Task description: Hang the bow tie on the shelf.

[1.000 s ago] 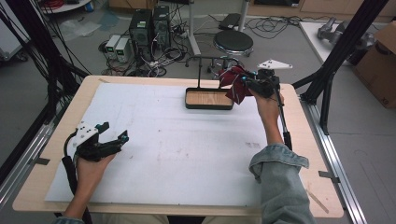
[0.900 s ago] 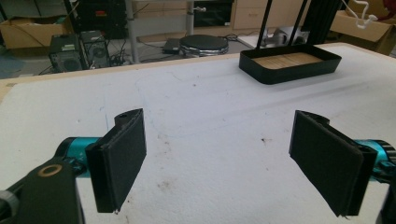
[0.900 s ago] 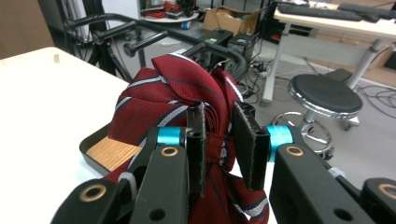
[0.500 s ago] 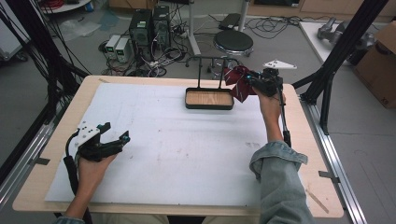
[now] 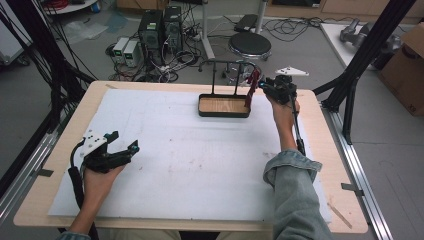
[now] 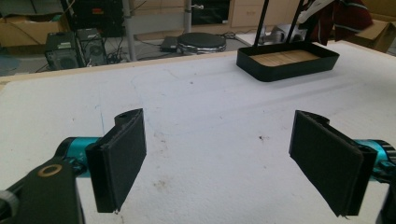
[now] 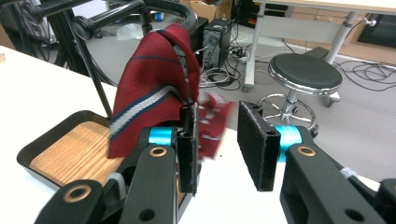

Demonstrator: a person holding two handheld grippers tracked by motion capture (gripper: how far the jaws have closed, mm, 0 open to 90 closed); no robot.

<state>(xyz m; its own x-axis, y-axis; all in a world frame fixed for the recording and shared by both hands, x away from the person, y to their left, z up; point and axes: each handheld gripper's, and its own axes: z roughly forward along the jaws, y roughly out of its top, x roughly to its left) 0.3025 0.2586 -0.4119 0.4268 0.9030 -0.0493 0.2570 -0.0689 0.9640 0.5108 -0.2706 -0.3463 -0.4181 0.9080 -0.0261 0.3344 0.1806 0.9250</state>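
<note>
1. A light wooden bench (image 5: 60, 197) covered by a white sheet (image 5: 190, 150) is seen from above, with a person's forearms entering from the near edge.
2. A black rectangular tray with a wooden floor (image 5: 223, 105) stands at the far middle of the bench, under a black metal rail on two thin posts (image 5: 227, 62).
3. A dark red cloth with a white and navy stripe (image 7: 149, 100) is draped over the rail's right end and hangs down beside the tray's right wall — its lower edge is blurred in the right gripper view.
4. The right gripper (image 5: 270, 89) is held at the tray's right end, just beside the cloth; its jaws are parted by a narrow gap and nothing is clamped between them, though the cloth brushes the outer side of one jaw.
5. The left gripper (image 5: 122, 150) is held low over the near left of the sheet, well apart from the tray — its jaws are spread wide and empty.
</note>
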